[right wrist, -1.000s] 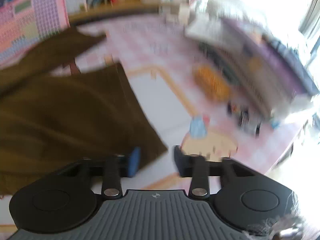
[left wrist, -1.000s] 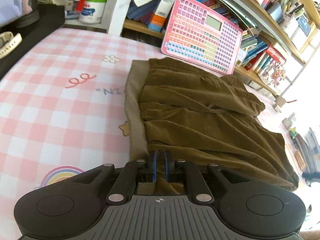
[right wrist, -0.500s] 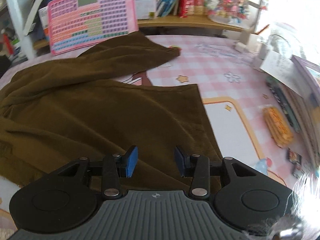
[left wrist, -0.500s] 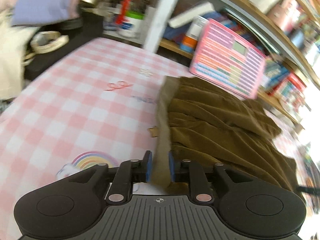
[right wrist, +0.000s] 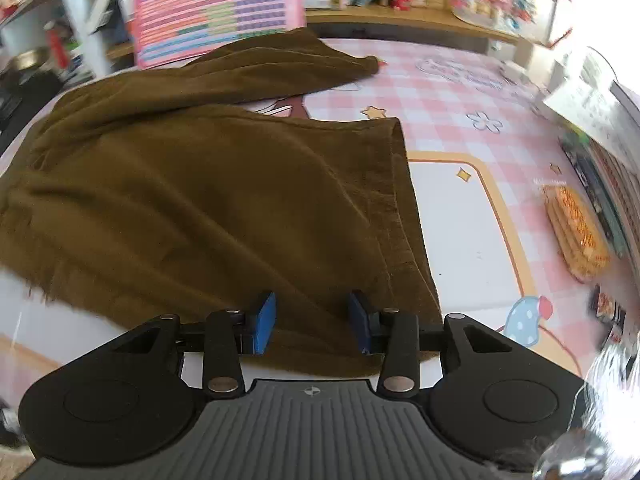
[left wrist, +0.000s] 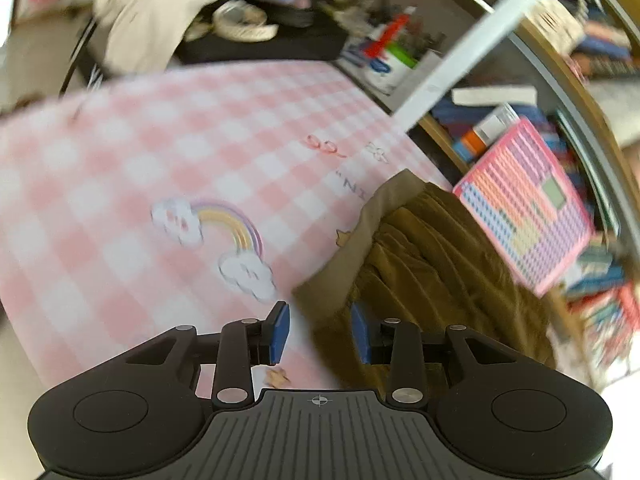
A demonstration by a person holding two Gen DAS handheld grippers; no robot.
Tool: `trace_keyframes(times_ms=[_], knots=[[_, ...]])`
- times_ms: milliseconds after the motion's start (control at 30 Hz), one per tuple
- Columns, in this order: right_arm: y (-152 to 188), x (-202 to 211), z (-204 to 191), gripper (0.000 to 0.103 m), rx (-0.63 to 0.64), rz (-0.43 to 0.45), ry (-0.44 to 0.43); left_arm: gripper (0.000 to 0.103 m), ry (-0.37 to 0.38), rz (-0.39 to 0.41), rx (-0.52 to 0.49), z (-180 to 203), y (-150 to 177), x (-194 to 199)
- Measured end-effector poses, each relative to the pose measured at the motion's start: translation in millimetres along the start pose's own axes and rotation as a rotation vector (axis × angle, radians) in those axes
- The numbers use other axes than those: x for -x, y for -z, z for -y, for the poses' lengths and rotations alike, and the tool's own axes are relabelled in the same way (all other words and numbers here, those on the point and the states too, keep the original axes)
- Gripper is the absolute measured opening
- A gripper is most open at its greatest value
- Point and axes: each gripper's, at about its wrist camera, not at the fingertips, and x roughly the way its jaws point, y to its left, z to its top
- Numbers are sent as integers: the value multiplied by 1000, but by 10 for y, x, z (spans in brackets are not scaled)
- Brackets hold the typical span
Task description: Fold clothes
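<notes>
Brown corduroy trousers [right wrist: 208, 184] lie spread on the pink checked tablecloth [left wrist: 120, 168]. In the left wrist view their lighter waistband [left wrist: 360, 248] runs down toward my left gripper [left wrist: 320, 334]. Its jaws are opening, and the waistband corner lies loose between the blue pads without being pressed. In the right wrist view one leg hem [right wrist: 400, 200] runs down the right side of the cloth. My right gripper [right wrist: 311, 328] hovers over the near corner of that leg, jaws apart, with fabric beneath them and nothing pinched.
A pink keyboard toy [right wrist: 216, 4] leans against the bookshelf [left wrist: 572, 92] behind the trousers. A packet of orange snacks [right wrist: 576, 232] and papers [right wrist: 588, 100] lie at the table's right side. Beige cloth [left wrist: 148, 24] and a white tub of pens [left wrist: 388, 64] stand beyond the far left edge.
My left gripper went from shut on the waistband to parted, and it rolled and swung left. The right gripper moved from beside the leg corner to above it.
</notes>
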Motion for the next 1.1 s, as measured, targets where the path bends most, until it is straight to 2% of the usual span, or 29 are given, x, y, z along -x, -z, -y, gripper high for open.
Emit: trace_keyframes(times_ms=[167,333,400,433,500,533,600,633,700,800,867,1100], knots=[[86,37,-31,38,86,5,-6,35,17,-11,175,-42,99,-184],[105,37,-34,40,69,14,-1,32,4,-4,279,-45,37,-383],[106,41,-43,40,65,10,6,28,1,-1,303,-40,-3,-434],[109,46,-50,40,67,6,9,17,1,-1,303,-34,-24,-448],[119,63,-69,40,64,-2,12,11,-1,21,186,104,-80,-383],[123,70,-78,40,59,-6,14,10,9,66,42,294,-105,-222],[141,94,-107,40,48,-18,14,10,42,225,-315,699,-55,220],[157,109,-142,40,49,-21,3,11,59,287,-417,778,-23,404],[192,138,-225,40,53,-25,-24,11,50,286,-403,594,-92,517],[234,159,-397,40,82,-24,-46,11,-93,108,-273,55,-168,193],[250,165,-487,40,100,-23,-40,12,-152,48,-268,-121,-83,50],[225,153,-556,40,72,-30,-7,22,-123,1,-279,-288,-138,-24]])
